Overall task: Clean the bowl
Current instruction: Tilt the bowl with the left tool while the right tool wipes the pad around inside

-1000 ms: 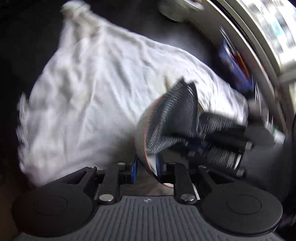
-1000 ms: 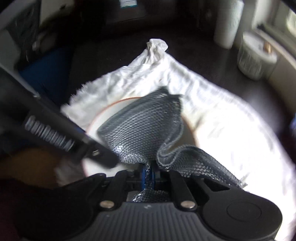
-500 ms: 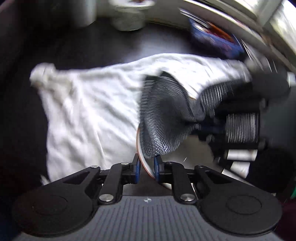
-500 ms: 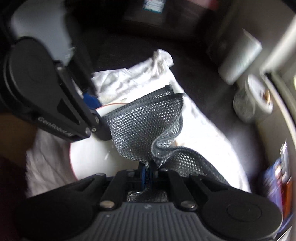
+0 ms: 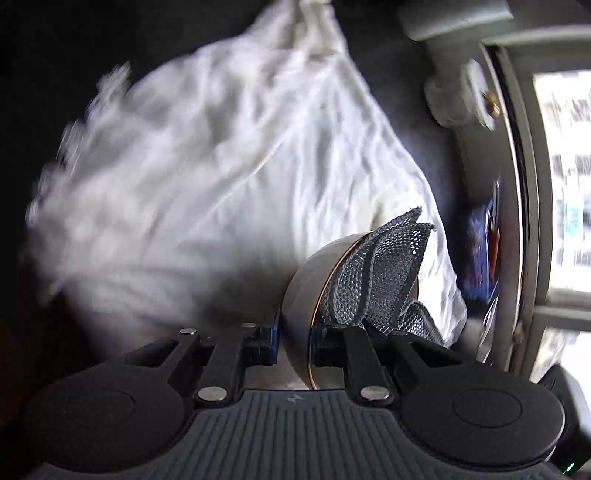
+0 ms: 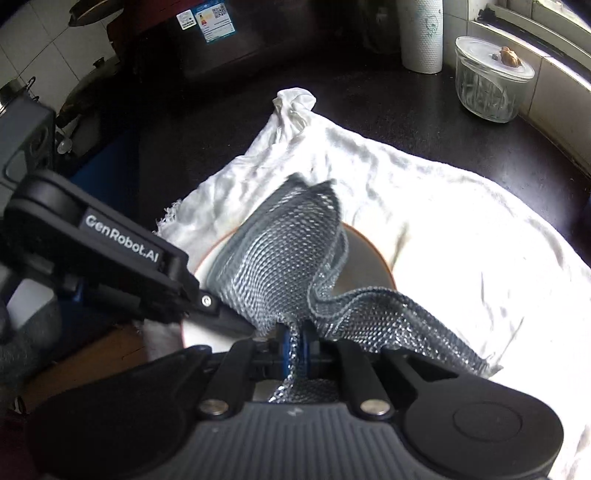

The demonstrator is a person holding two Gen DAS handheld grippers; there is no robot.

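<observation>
A dark surface [image 6: 388, 99] is spread with a crumpled white cloth [image 6: 443, 236], one corner of which is bunched into a knot at the far end. On the cloth the bowl [image 5: 314, 266] is held tipped on edge – pale outside, with a thin copper-coloured rim. Its wall is pinched between the fingers of the left tool [image 5: 293, 341], one finger outside and one inside. The right tool [image 6: 293, 341] is clamped narrowly on a grey mesh scrubbing cloth [image 6: 280, 258], which is draped over and into the bowl's opening, a loose fold trailing off to the right.

At the back of the surface a lidded glass jar [image 6: 491, 85] is seen beside a white textured roll or cup [image 6: 423, 33]; which of the two cannot be told. Behind them a pale window ledge is lit by daylight. To the left, white wall tiles [image 6: 44, 40] and a dark appliance bearing a blue sticker [image 6: 214, 20] are visible. In the left wrist view the window frame [image 5: 532, 184] is shown along the right edge – blurred – with a blue packet [image 5: 480, 254] near it.
</observation>
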